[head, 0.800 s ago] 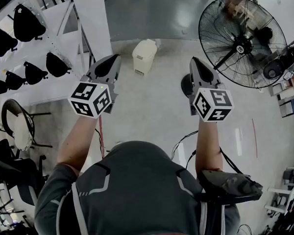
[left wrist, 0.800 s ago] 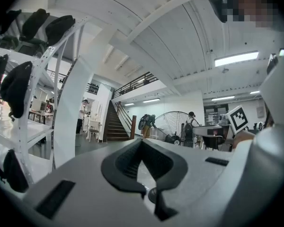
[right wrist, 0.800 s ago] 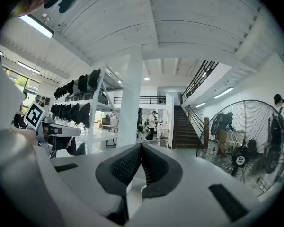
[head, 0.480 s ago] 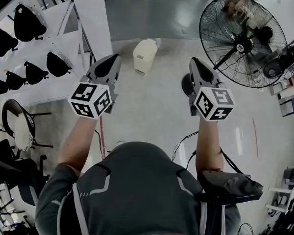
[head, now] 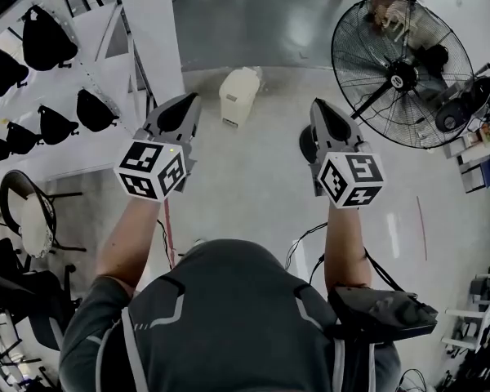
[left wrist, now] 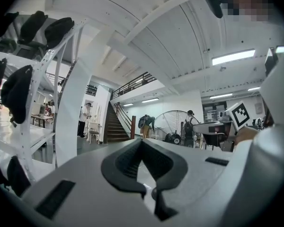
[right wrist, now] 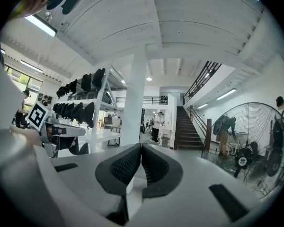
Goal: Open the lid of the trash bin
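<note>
Well ahead on the bare floor, close by the white pillar: the trash bin, pale plastic, lid apparently down, though too small to be sure. Likely light and hollow, prone to skid or tip if pushed; best taken at the lid's front edge and lifted gently. No brand or label legible on it. Left gripper and right gripper held up side by side, well short of it, both sets of jaws pressed together at the tips, nothing between. Only print in view: square markers on the cubes. Big fan off to the right.

right gripper edged left, perhaps slightly rotated
</note>
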{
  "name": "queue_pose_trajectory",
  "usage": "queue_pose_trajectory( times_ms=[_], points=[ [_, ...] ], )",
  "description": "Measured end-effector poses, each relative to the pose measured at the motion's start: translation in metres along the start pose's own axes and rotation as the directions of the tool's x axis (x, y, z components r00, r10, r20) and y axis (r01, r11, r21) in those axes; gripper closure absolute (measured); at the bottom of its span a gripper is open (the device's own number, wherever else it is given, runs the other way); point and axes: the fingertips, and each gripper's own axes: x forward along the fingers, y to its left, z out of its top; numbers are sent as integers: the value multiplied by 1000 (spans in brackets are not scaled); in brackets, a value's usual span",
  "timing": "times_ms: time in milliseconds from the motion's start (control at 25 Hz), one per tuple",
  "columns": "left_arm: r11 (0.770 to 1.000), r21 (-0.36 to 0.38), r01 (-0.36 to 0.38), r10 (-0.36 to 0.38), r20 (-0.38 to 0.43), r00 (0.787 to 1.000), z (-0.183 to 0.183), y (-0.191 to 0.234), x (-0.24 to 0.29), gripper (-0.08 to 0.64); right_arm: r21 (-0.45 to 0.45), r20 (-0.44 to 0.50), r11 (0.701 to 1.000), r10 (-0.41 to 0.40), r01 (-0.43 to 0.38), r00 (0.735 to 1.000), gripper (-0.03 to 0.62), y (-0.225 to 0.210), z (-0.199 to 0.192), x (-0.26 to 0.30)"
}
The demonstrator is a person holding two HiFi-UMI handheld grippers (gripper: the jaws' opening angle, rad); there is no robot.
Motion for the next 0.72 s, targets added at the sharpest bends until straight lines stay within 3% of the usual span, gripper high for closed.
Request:
queue_pose_trajectory(
  times_ms=[520,720],
  points=[
    [999,7,35,-35,-3,999,-6,55,-16,551,-9,-21,999,-46,46,999,565,42,-5,29],
    [1000,20,15,-14,-15,1000,-9,71,-2,551,-10,-16,1000,-29,28,999,565,34,-4,50]
  ],
)
